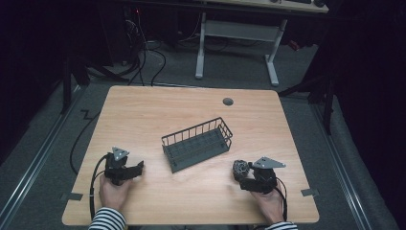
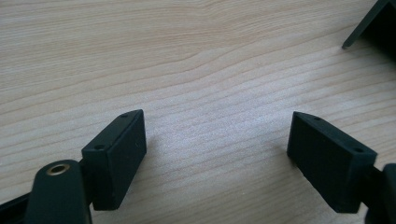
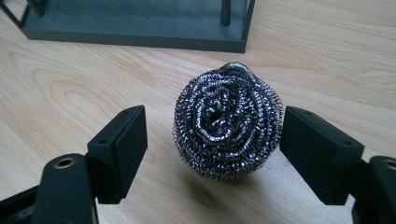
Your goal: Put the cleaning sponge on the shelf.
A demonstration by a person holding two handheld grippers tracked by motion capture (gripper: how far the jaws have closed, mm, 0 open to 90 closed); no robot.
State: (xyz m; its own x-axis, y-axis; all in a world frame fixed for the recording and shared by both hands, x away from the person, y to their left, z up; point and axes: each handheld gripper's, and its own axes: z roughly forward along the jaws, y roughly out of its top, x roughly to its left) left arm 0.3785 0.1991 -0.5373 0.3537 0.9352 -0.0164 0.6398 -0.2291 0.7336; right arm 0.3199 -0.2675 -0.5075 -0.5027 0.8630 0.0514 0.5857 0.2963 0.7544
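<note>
A dim room with cables on the floor and a white-legged desk frame at the back surrounds a pale wooden surface [image 1: 143, 110] with a small grey cable cap [image 1: 228, 101] near its far edge. At the middle sits a dark wire basket [image 1: 197, 143], set at a slant, its solid floor bare, probably the place meant for the scourer. The steel-wool scourer [image 3: 229, 120], a round ball of coiled silver wire, lies on the wood near the basket's right end and apart from it, just in front of the right gripper [image 3: 212, 140]. That gripper's fingers [image 3: 119, 149] stand released, one on each side of the ball; the right one looks to be at or almost at the wire, though the angle leaves this uncertain, and the left one shows a clear gap, so nothing is pressed yet. The gripper lies low and level so the pads can meet the ball at its widest part. The left gripper [image 2: 217, 149] rests near the surface's front left, well away from the basket, its fingers [image 2: 116, 154] spread with only bare wood between them, seemingly parked out of the way. A striped sleeve [image 1: 107, 219] shows at the front edge.
</note>
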